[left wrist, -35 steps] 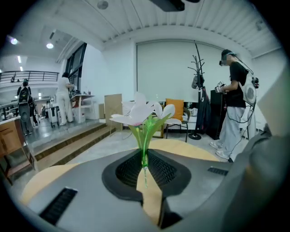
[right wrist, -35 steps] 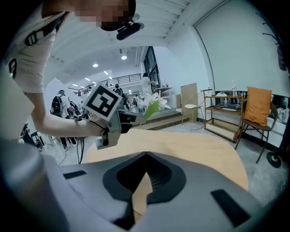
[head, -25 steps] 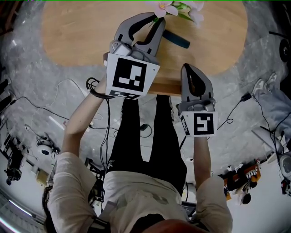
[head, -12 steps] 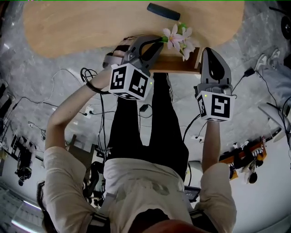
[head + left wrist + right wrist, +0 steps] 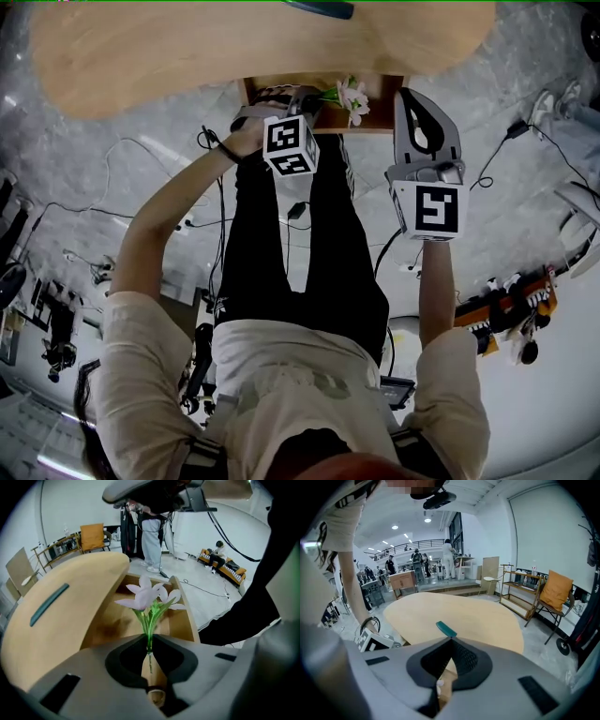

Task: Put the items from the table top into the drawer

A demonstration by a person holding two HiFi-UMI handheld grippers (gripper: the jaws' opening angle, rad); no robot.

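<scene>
My left gripper (image 5: 314, 99) is shut on the green stem of a pink artificial flower (image 5: 352, 96). It holds the blossoms over the open wooden drawer (image 5: 377, 114) under the table's near edge. In the left gripper view the flower (image 5: 148, 595) stands up from the pinched jaws (image 5: 149, 643), with the drawer's inside (image 5: 115, 623) right behind it. My right gripper (image 5: 412, 98) hangs at the drawer's right end, shut with nothing in it. A teal bar-shaped item (image 5: 446, 629) lies on the table top (image 5: 473, 613) beyond the right gripper (image 5: 451, 641).
The rounded wooden table (image 5: 169, 47) fills the top of the head view, with the teal item (image 5: 323, 7) at its far edge. The person's legs (image 5: 300, 244) are below the drawer. Cables (image 5: 178, 225) trail on the grey floor.
The left gripper has carried the flower off the table top, down and toward the person, to the open drawer. The right gripper has shifted a little beside the drawer.
</scene>
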